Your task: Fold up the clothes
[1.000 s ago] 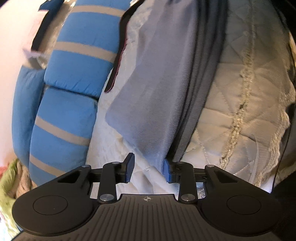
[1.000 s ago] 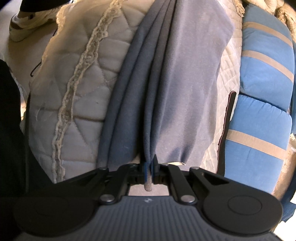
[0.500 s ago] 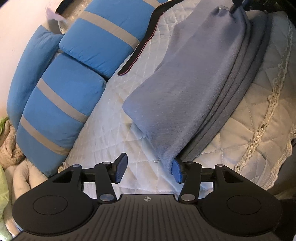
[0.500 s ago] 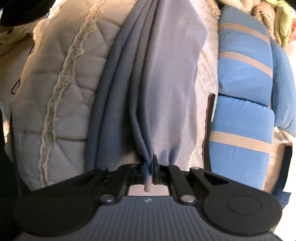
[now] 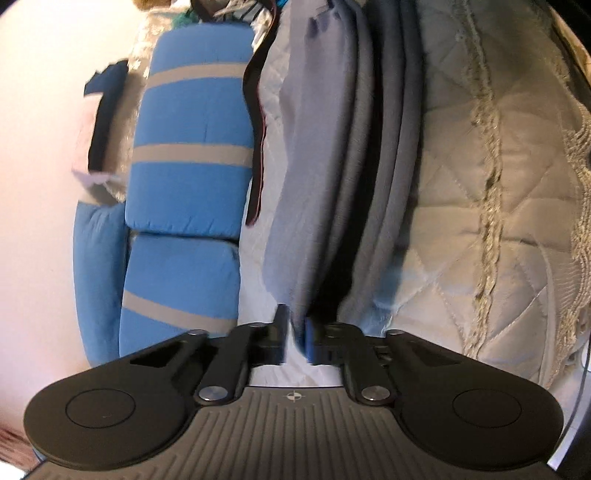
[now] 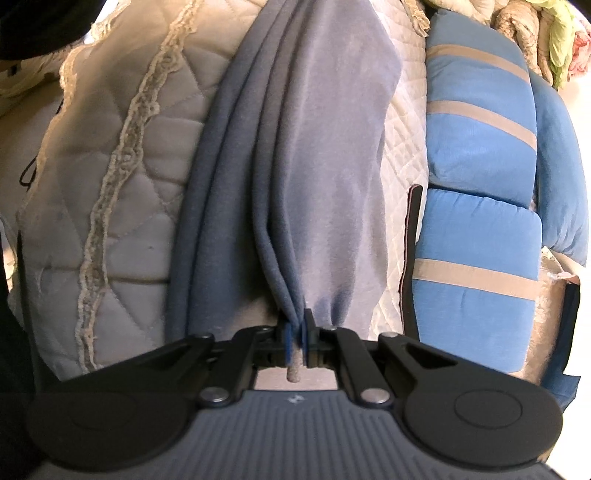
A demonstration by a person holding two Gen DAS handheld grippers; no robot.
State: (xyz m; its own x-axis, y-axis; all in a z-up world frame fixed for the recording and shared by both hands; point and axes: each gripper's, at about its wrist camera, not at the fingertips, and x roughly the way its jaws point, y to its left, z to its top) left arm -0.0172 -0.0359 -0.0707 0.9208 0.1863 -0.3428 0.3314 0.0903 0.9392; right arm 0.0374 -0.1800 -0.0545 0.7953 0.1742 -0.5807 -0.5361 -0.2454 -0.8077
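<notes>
A grey garment, folded lengthwise into several layers, lies on a cream quilted bedspread. In the left wrist view my left gripper is at the garment's near corner, its jaws closing on the cloth's tip, which sits between the pads. In the right wrist view the garment runs away from my right gripper. Its gathered end is pinched between the blue pads. These jaws are opening slightly, and a bit of cloth pokes out behind them.
Blue pillows with tan stripes line the bed's far side, also seen on the right. A dark strap lies between pillows and garment. A lace trim runs along the bedspread. Crumpled fabrics are piled beyond the pillows.
My left gripper's jaws went from wide apart beside the garment's corner to nearly together around it, and its view rolled. The right gripper kept its hold, its pads a touch further apart.
</notes>
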